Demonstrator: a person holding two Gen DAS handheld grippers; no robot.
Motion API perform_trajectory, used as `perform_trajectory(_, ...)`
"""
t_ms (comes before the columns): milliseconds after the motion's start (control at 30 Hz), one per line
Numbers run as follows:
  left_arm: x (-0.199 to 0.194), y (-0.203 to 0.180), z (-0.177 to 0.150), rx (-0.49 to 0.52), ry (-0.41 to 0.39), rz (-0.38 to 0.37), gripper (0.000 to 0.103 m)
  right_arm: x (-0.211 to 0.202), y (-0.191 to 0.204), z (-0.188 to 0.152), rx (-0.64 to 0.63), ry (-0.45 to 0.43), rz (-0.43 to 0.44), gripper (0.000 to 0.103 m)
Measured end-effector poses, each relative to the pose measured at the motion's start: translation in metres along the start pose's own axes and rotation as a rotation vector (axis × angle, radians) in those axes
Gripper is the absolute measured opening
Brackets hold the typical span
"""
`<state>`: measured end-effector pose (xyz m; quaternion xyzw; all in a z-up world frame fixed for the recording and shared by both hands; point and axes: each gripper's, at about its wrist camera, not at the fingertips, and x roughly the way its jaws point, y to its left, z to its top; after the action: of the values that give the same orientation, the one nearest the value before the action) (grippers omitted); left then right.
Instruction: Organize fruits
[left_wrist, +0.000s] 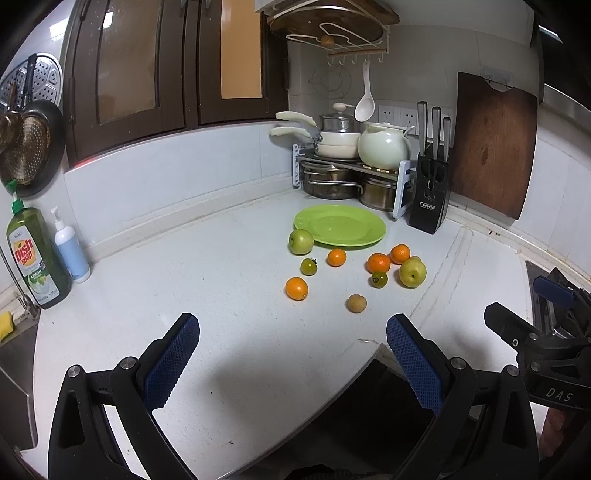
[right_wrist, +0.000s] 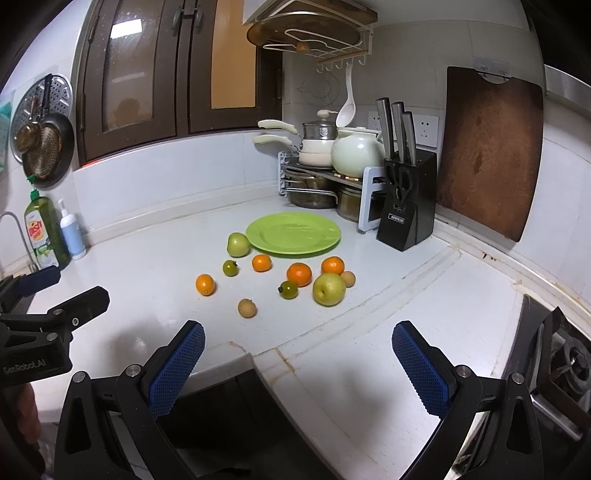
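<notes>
0 fruits seemingly on green plate (left_wrist: 340, 226); 10 fruits (right_wrist: 328, 289) beside.

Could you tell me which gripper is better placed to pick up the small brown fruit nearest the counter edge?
Left, marginally. In its view the brown fruit lies almost between its open jaws; in the right view it sits left of centre. Both grippers are empty.

Glossy plastic plate (right_wrist: 293, 233), wooden cutting board (right_wrist: 487, 151), steel pots (right_wrist: 314, 197), smooth countertop (right_wrist: 147, 258)
</notes>
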<state>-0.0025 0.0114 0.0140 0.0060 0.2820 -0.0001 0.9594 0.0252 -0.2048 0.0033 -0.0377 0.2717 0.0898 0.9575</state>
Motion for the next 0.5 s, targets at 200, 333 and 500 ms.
perform_trajectory(200, -0.0005, 0.0014, 0.0042, -0.002, -0.015, 0.003, 0.103, 0.0012, 0.0009, 0.0025, -0.002, -0.006, 0.001, 0.102)
perform_trajectory(333, -0.0009, 0.0015, 0.0040, -0.004, -0.020, 0.001, 0.103, 0.0008, 0.0010, 0.0039, -0.003, -0.012, 0.000, 0.102)
perform_trajectory(500, -0.0012, 0.0021, 0.0049, -0.008, -0.028, -0.002, 0.103, 0.0007, 0.0014, 0.0034, -0.007, -0.015, 0.002, 0.102)
